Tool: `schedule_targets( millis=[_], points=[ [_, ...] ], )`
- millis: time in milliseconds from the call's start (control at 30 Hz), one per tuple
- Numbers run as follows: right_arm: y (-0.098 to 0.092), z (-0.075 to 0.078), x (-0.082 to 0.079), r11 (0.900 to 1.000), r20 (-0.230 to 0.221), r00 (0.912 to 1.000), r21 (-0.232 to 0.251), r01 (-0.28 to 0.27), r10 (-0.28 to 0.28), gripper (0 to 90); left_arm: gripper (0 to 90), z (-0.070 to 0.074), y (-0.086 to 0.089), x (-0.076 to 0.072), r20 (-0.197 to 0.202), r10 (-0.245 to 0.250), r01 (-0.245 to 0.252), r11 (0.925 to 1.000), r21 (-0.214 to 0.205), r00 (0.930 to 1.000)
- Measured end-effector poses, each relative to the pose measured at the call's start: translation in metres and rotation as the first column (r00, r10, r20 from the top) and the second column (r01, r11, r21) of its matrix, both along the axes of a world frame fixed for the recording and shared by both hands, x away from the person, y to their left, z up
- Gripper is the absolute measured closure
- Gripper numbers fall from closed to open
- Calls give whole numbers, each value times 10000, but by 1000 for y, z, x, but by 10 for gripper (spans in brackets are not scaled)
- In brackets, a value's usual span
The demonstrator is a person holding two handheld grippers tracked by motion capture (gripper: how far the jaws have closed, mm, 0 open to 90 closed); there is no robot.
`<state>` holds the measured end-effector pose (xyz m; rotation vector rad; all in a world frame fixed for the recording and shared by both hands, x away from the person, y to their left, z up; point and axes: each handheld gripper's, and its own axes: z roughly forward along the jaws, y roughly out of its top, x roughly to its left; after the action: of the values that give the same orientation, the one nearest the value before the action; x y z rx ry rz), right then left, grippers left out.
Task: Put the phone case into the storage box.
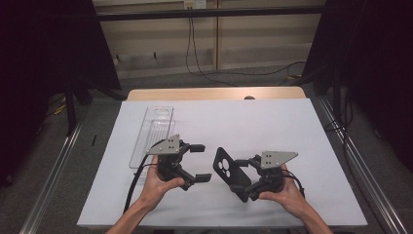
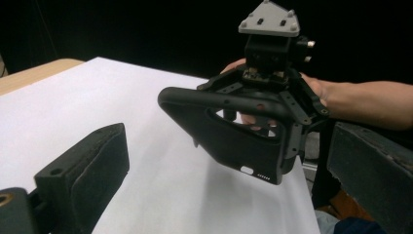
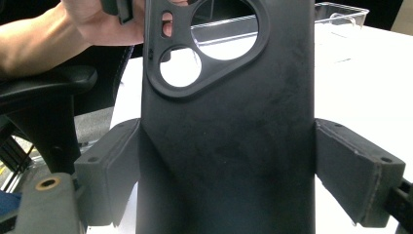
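Two grippers work here: your right gripper (image 1: 243, 179) clamps the matte black rubbery phone case (image 1: 230, 171) across its width, lifted clear of the white table sheet (image 1: 253, 122), camera cutout uppermost, likely so you can reach its free end. Your left gripper (image 1: 200, 163), just left of the case, stands wide open and empty. The clear plastic tray (image 1: 152, 134) lies beyond it. The case's lower end is cut off.
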<state>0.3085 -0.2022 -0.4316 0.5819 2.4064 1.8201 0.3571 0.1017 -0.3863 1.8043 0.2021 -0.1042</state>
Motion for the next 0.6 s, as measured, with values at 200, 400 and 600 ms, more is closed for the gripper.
schedule_targets(
  millis=[200, 400, 600],
  points=[
    [4, -1, 0, 9998, 5, 9998, -11, -201, 201, 144, 24, -3, -2, -1, -68, -274, 274, 9996, -4, 9996],
    [5, -1, -1, 9994, -11, 9994, 30, -354, 354, 144, 22, -5, -6, -2, -153, -348, 348, 9994, -2, 9993],
    [5, 0, -1, 9991, 19, 9990, -3, -436, 436, 145, 23, -3, -7, 1, -292, -408, 411, 9991, 103, 9987]
  ],
)
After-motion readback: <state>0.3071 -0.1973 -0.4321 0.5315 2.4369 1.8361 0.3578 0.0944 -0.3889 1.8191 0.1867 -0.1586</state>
